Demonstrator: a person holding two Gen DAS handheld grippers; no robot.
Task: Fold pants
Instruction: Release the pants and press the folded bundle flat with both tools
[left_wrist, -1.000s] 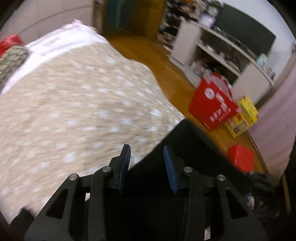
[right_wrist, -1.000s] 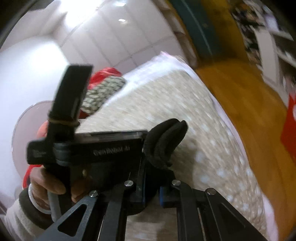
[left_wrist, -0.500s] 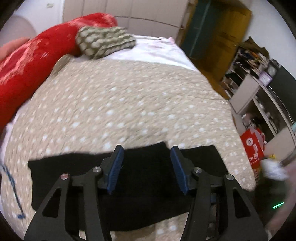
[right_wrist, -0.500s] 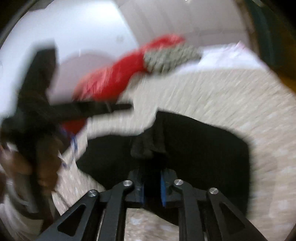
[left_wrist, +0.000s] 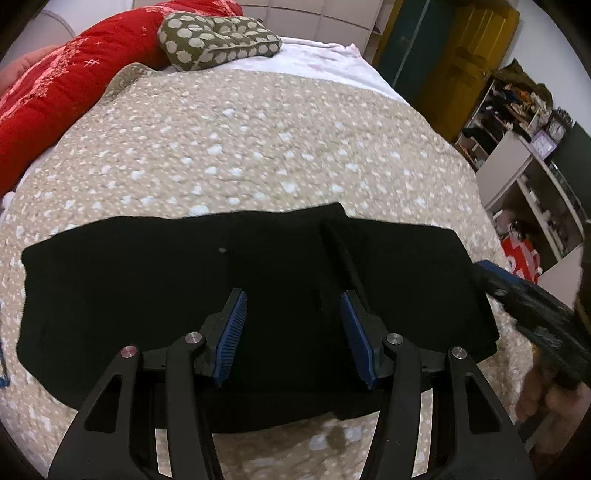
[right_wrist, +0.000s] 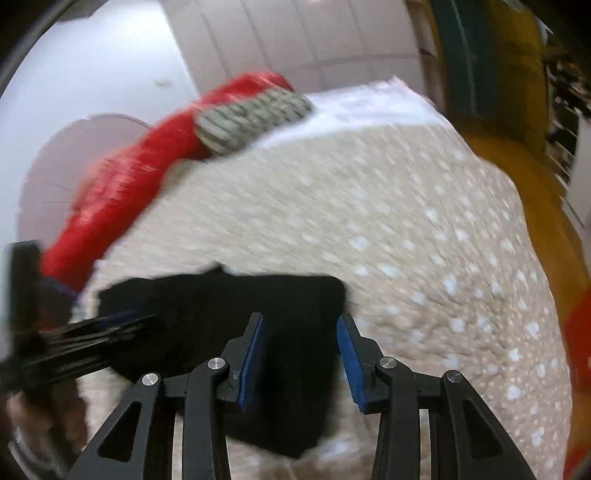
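Black pants lie flat and folded in a wide band across the beige spotted bedspread. A raised fold edge runs across them right of centre. My left gripper is open and empty just above the pants' middle. My right gripper is open and empty above the pants' right end. The right gripper shows blurred at the right edge of the left wrist view. The left gripper shows blurred at the left of the right wrist view.
A red quilt and a green patterned pillow lie at the bed's head. White shelves and a red bag stand on the wooden floor right of the bed. A dark door is behind.
The right gripper was shut on the pants' end; it has opened and let go. The pants have come down flat on the bed. The left gripper has opened a little wider.
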